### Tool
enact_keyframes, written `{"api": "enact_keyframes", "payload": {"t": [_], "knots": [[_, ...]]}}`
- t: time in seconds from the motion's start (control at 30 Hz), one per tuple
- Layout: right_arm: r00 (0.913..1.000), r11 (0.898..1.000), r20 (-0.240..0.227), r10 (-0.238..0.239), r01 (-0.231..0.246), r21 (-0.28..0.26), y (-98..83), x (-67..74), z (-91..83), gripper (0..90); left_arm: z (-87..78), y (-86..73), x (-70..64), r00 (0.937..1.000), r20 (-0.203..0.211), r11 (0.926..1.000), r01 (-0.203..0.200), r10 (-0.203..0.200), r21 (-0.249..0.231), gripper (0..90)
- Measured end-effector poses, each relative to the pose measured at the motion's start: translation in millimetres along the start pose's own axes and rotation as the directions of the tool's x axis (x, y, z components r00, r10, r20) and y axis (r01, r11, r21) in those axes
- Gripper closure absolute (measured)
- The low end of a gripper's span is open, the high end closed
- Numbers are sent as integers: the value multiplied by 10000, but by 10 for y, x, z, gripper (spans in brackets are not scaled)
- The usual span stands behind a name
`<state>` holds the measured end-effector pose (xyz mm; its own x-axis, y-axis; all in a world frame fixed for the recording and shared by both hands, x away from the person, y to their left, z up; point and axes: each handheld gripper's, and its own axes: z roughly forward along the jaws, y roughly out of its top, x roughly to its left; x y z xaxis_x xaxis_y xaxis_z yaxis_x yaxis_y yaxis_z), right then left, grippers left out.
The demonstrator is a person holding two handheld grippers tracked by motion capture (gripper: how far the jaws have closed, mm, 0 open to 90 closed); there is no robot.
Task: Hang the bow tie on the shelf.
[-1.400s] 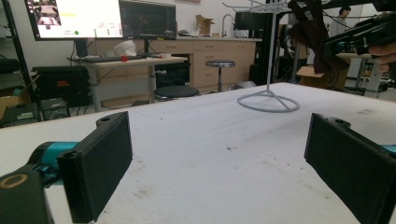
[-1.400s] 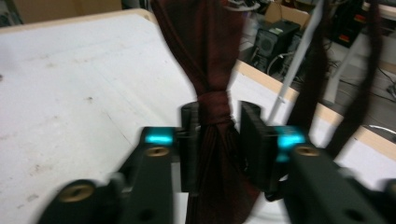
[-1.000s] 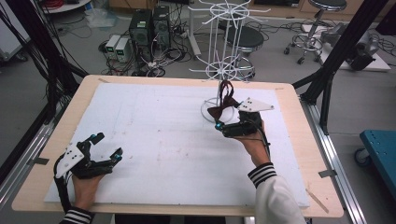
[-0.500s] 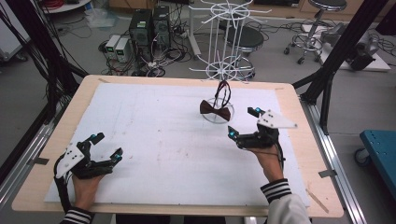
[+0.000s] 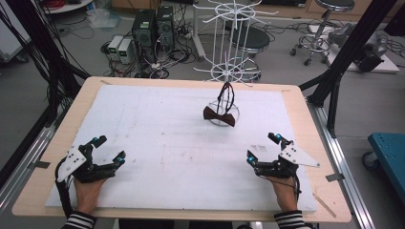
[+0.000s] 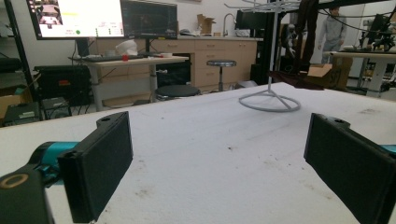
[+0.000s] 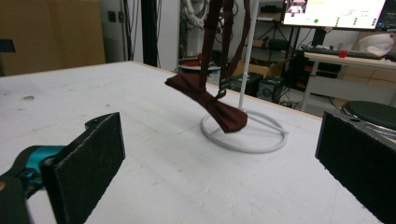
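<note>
A white wire rack [image 5: 230, 52] stands at the far side of the white mat [image 5: 157, 143]. A dark red bow tie [image 5: 219, 115] hangs from it by its strap, just over the ring base, tilted, its long side running left to right. Both the left gripper [image 5: 109, 150] and right gripper [image 5: 261, 148] rest near the front, jaws spread wide, holding nothing, well apart from the tie.
</note>
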<state>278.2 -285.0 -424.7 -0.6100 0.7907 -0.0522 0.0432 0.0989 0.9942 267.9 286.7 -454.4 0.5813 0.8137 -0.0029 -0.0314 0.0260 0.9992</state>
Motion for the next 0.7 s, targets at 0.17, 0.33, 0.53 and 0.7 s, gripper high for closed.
{"api": "enact_keyframes", "payload": {"t": [0.17, 0.33, 0.53, 0.7], "knots": [[9984, 9994, 562, -7, 27, -354, -155, 41, -75, 7, -2, 0, 1, 10000, -14, 10000, 11, -11, 26, 83], [9968, 9996, 785, -137, 155, -231, -261, 52, -61, 6, -1, 0, 0, 10000, -9, 10000, -8, 8, 12, 83], [9946, 9996, 1016, -205, 221, -150, -270, 66, -43, 7, -1, 0, 0, 10000, -13, 10000, -11, 11, 7, 83], [9946, 9994, 1006, -241, 265, -226, -272, 53, -43, 7, -6, 0, -2, 10000, -14, 10000, -62, 62, 28, 83]]}}
